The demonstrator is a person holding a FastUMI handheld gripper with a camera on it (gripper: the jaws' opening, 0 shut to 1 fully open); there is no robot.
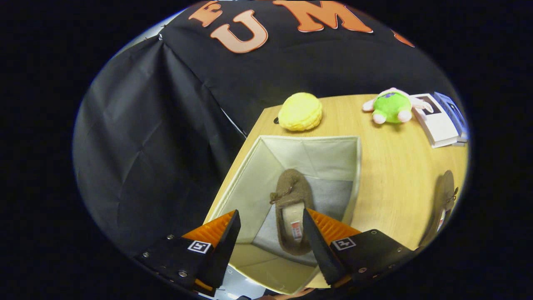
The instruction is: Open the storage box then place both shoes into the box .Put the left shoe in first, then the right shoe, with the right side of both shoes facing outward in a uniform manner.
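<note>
The cream fabric storage box stands open on the wooden table, directly below my fingers. One brown slipper lies on the box's grey floor, toe pointing away from me, its heel end beside my right finger. My gripper hangs open above the box with nothing between its fingers. The second brown slipper lies on the table to the right of the box, well beyond my right finger.
Behind the box sit a yellow plush ball and a green plush toy. A stack of white and blue booklets lies at the far right. The table ends just left of the box, with black cloth beyond.
</note>
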